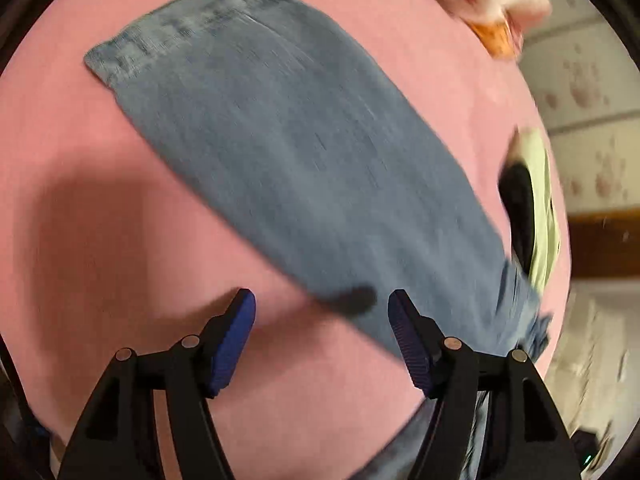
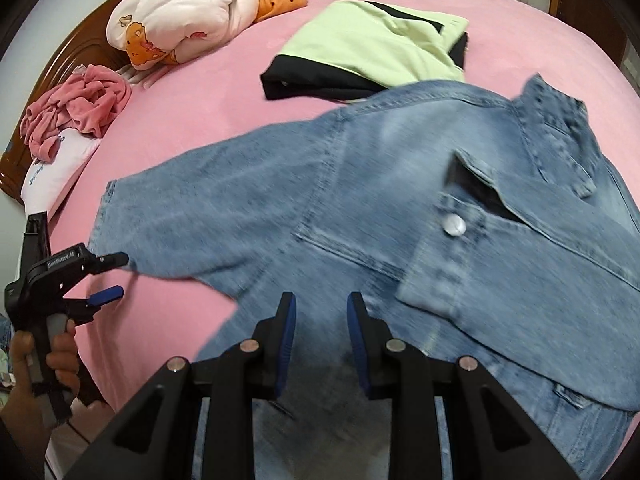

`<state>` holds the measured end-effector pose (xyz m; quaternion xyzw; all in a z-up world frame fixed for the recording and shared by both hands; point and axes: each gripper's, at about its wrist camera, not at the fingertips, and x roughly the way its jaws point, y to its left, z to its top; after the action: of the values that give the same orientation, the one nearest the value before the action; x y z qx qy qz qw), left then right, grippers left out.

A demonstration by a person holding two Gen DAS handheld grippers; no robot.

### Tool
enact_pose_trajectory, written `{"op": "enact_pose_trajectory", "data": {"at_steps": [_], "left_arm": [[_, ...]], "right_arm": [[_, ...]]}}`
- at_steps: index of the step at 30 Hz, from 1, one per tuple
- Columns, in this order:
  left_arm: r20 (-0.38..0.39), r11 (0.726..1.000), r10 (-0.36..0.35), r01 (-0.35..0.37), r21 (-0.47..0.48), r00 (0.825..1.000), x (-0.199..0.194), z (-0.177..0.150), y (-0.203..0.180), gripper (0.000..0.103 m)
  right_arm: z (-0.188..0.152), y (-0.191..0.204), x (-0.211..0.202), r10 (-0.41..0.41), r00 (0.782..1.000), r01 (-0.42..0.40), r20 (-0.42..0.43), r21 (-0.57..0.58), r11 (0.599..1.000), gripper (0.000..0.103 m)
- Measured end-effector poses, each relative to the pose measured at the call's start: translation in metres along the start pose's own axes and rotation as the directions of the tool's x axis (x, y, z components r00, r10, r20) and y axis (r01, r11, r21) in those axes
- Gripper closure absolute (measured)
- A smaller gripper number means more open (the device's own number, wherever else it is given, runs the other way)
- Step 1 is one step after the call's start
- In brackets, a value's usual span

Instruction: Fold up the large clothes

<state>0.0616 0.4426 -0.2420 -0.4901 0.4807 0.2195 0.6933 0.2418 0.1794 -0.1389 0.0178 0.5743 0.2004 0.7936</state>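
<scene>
- Where the pink bed point(image 2: 240, 92) carries the work, a denim jacket point(image 2: 400, 216) lies spread flat on it, front up, collar toward the far right in the right wrist view.
- One sleeve point(image 2: 192, 216) extends out to the left across the sheet; its cuff point(image 1: 132, 52) lies flat at the far end in the left wrist view.
- The other cuff point(image 2: 440, 256), with a pale button point(image 2: 454, 225), rests folded in across the jacket's chest.
- Left gripper point(image 1: 322, 320): fingers released, wide apart, nothing between them; it hovers at the sleeve's near edge. Contact with the cloth cannot be confirmed owing to blur.
- Seen from the right wrist, the left gripper point(image 2: 114, 276) sits just beside the sleeve end, held in the left hand point(image 2: 48, 356).
- Right gripper point(image 2: 322, 312): fingers released with a narrow gap, positioned over the jacket's lower body; they hold no fabric that can be seen.
- A folded green-and-black garment point(image 2: 372, 52) lies beyond the jacket, its near edge just beside or under the shoulder.
- A bundled floral quilt point(image 2: 208, 4) and a crumpled pink cloth point(image 2: 80, 108) lie near the wooden headboard point(image 2: 60, 60), well apart from the jacket.
</scene>
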Motion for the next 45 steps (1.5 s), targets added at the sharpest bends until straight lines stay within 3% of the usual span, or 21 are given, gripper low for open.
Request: {"op": "enact_pose_trajectory", "data": {"at_steps": [7,10,12,16,19,23,27,28,30,32,33,36,38,40,43,45], "left_arm": [[0.087,0.989,-0.056,0.067,-0.135,0.995,0.01,0.055,0.037,0.04],[0.14,0.988,-0.008,0.029,-0.151,0.99,0.004,0.067,0.04,0.09],[0.178,0.989,0.018,0.009,-0.148,0.984,-0.004,0.067,0.032,0.095],[0.282,0.998,0.03,-0.044,0.042,0.959,-0.043,0.052,-0.038,0.097],[0.303,0.972,-0.089,0.016,0.236,0.949,-0.071,0.023,-0.109,0.097],[0.23,0.883,-0.249,0.123,0.453,0.941,-0.084,-0.032,-0.2,0.097],[0.095,0.735,-0.341,0.203,0.647,0.935,-0.072,-0.119,-0.28,0.097],[0.077,0.71,-0.34,0.203,0.675,0.937,-0.067,-0.135,-0.29,0.097],[-0.007,0.637,-0.299,0.206,0.743,0.954,-0.043,-0.185,-0.309,0.086],[-0.079,0.594,-0.24,0.211,0.776,0.968,-0.017,-0.222,-0.319,0.066],[-0.118,0.581,-0.198,0.214,0.785,0.973,-0.002,-0.237,-0.321,0.061],[-0.229,0.574,-0.039,0.21,0.791,0.973,0.037,-0.279,-0.301,0.056],[-0.228,0.582,0.0,0.185,0.792,0.974,0.047,-0.29,-0.294,0.055],[-0.231,0.59,0.003,0.185,0.786,0.973,0.044,-0.292,-0.285,0.048],[-0.238,0.615,-0.014,0.196,0.764,0.971,0.028,-0.291,-0.271,0.043],[-0.249,0.646,-0.035,0.212,0.733,0.968,0.015,-0.288,-0.264,0.039]], "right_arm": [[0.005,0.012,0.016,-0.008,1.0,0.008,-0.017,0.009,1.0,0.077],[0.004,0.01,0.021,-0.011,0.999,0.012,-0.034,0.03,0.999,0.077],[0.002,0.007,0.021,-0.01,0.999,0.012,-0.038,0.045,0.999,0.077],[-0.001,-0.003,0.009,-0.009,1.0,0.01,-0.023,0.055,0.998,0.077],[-0.003,-0.017,-0.006,-0.016,1.0,0.016,0.005,0.058,0.998,0.077],[-0.008,-0.055,-0.027,-0.038,0.998,0.032,0.045,0.122,0.992,0.077],[-0.022,-0.099,-0.054,-0.07,0.994,0.053,0.08,0.195,0.979,0.077],[-0.026,-0.108,-0.06,-0.081,0.993,0.061,0.089,0.205,0.977,0.077],[-0.036,-0.132,-0.074,-0.105,0.989,0.08,0.101,0.227,0.971,0.077],[-0.048,-0.154,-0.084,-0.127,0.987,0.099,0.1,0.251,0.963,0.077],[-0.053,-0.163,-0.087,-0.138,0.986,0.108,0.096,0.262,0.959,0.077],[-0.075,-0.197,-0.095,-0.158,0.984,0.127,0.078,0.304,0.944,0.076],[-0.087,-0.209,-0.099,-0.155,0.985,0.124,0.077,0.314,0.941,0.075],[-0.094,-0.215,-0.102,-0.155,0.984,0.122,0.084,0.312,0.942,0.066],[-0.096,-0.213,-0.106,-0.141,0.984,0.104,0.109,0.29,0.951,0.064],[-0.092,-0.204,-0.107,-0.13,0.983,0.095,0.129,0.248,0.964,0.064]]}}
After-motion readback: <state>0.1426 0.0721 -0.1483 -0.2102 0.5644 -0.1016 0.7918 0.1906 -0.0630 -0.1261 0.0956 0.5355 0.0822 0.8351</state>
